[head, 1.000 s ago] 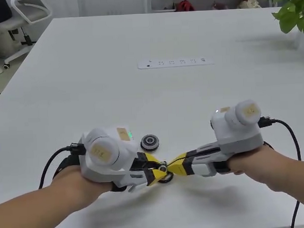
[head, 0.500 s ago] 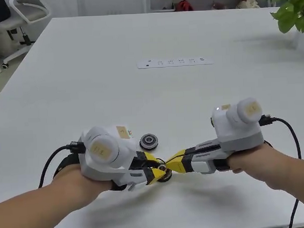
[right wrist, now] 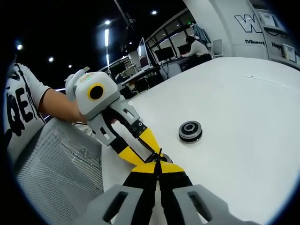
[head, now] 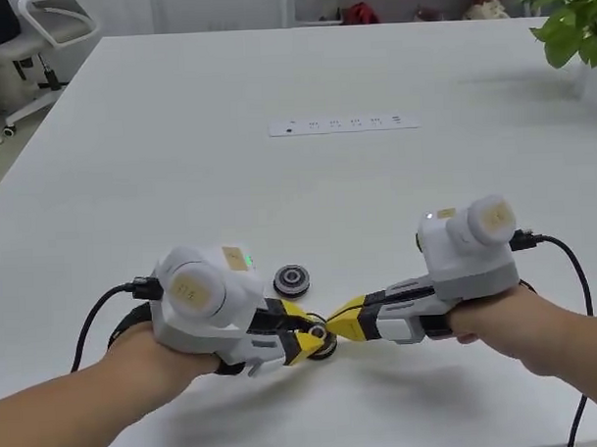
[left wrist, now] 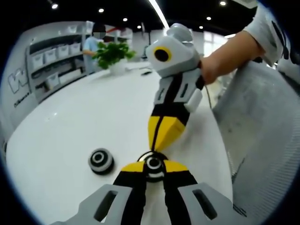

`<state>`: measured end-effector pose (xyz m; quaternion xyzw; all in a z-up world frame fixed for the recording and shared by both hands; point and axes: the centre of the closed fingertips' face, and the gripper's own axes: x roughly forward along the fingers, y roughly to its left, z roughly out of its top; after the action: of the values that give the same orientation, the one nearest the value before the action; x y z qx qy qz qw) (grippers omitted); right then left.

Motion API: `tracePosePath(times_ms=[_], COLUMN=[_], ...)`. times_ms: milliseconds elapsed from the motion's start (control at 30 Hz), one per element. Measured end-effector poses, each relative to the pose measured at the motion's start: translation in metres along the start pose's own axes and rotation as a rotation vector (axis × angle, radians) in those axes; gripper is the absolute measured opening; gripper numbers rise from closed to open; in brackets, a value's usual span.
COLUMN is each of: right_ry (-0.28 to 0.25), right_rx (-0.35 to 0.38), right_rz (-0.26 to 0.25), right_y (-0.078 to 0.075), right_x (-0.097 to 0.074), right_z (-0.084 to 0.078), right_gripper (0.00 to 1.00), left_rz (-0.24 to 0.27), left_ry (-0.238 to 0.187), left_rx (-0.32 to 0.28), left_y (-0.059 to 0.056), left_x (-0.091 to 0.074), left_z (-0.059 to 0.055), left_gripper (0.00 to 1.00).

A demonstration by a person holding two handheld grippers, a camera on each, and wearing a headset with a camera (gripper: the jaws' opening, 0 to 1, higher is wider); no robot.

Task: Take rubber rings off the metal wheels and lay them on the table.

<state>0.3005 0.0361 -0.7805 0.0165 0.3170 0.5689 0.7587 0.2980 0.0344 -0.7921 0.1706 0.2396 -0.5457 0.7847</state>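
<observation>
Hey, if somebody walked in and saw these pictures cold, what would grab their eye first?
Two yellow-tipped tools meet nose to nose at the near edge of the white table. The left tool clamps a small metal wheel, and the right tool has its closed tips pressed at the wheel's rim. Just beyond them a second wheel, black ring on, lies flat by itself.

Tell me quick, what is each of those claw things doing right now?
Left gripper: closed, fingers holding a metal wheel.
Right gripper: closed, seemingly pinching that wheel's rubber ring.
</observation>
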Motion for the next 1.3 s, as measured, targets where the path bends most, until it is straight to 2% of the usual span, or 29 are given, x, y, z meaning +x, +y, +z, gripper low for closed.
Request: tracePosePath(times_ms=[233,800,1100,1300], right_ry=[-0.001,-0.027,-0.033,-0.037], right_rx=[0.005,0.027,0.029,0.032], right_rz=[0.002,-0.002,0.004,0.009], right_y=[0.0,-0.002,0.003,0.006], right_x=[0.001,-0.002,-0.002,-0.002], right_z=[0.0,0.004,0.007,0.009], right_gripper=[0.0,0.0,0.0,0.0], left_rz=[-0.01,-0.016,-0.013,-0.004], left_ry=[0.0,-0.052,-0.093,-0.103], left_rx=[-0.011,-0.038,-0.038,-0.041], left_y=[-0.002,-0.003,-0.006,-0.005], left_x=[-0.002,-0.018,-0.03,-0.035], left_z=[0.0,0.013,0.023,0.025], left_gripper=[0.16,0.26,0.32,0.37])
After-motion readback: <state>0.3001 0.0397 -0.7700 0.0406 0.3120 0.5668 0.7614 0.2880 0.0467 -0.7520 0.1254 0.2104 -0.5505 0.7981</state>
